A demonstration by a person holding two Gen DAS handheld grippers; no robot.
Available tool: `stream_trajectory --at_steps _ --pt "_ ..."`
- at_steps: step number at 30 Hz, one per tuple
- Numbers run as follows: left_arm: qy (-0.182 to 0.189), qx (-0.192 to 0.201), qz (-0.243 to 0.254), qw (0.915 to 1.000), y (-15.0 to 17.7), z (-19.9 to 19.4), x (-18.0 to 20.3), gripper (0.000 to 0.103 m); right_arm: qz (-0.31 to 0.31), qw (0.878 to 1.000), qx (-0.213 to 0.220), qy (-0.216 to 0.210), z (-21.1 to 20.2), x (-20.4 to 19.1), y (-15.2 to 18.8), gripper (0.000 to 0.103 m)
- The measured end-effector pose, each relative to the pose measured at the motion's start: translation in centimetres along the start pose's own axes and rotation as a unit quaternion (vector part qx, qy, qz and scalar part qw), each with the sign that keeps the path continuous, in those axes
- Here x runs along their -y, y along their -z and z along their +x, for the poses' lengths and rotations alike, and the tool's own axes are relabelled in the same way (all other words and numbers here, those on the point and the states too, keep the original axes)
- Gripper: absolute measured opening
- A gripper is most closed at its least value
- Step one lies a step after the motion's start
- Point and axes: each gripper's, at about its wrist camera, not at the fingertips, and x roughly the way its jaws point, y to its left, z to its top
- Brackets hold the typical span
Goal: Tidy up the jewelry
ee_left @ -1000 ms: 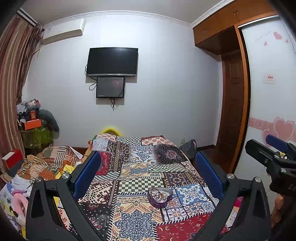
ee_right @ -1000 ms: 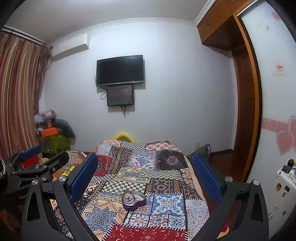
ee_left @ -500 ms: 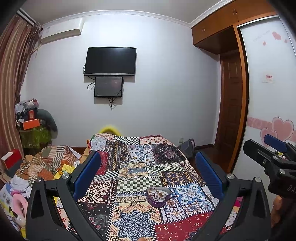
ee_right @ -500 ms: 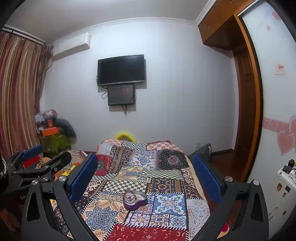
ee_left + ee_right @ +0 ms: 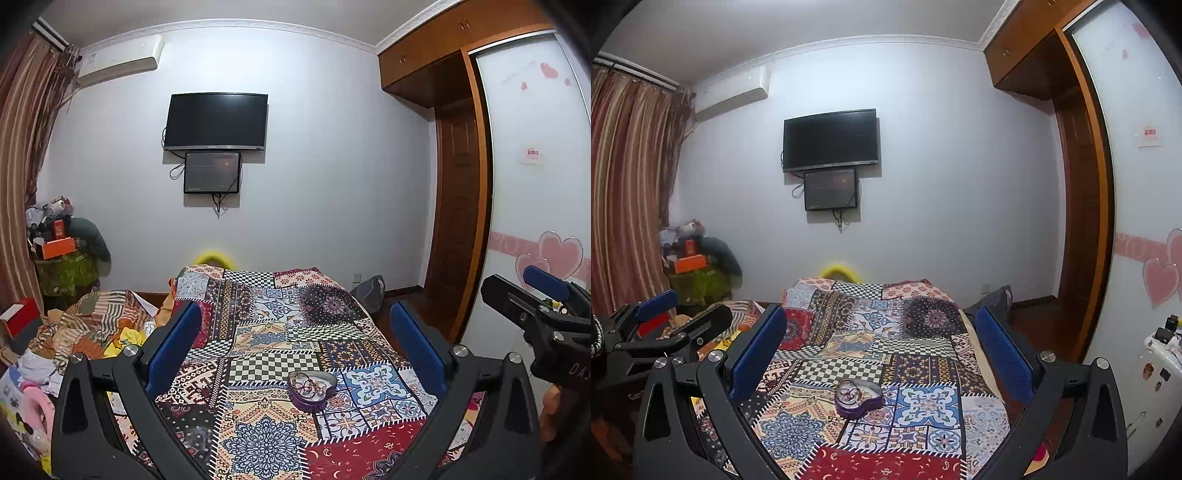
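Jewelry lies tangled in a purple heart-shaped tin (image 5: 312, 386) that sits open on the patchwork quilt (image 5: 258, 325), near the foot of the bed and between the spread blue pads of both grippers. The left gripper (image 5: 295, 343) is released, holding nothing; the right gripper (image 5: 881, 341) is likewise spread wide and empty, well apart from the tin. The left view catches the right gripper at its right edge, with fingertips (image 5: 550, 406) of the hand below it, and a heap of clothes (image 5: 81, 332) on the left. The right view shows the left gripper at its left edge, a striped curtain (image 5: 624, 192), and a white appliance (image 5: 1156, 369) at far right. Both show the TV (image 5: 831, 139) on the wall.
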Motion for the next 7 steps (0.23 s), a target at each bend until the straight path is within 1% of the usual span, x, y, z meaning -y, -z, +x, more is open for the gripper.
stream_trajectory --at_steps 7 --pt "0.001 -0.002 0.002 1.0000 0.11 0.15 -0.02 0.103 0.006 1.000 -0.003 0.000 0.38 0.30 0.00 0.102"
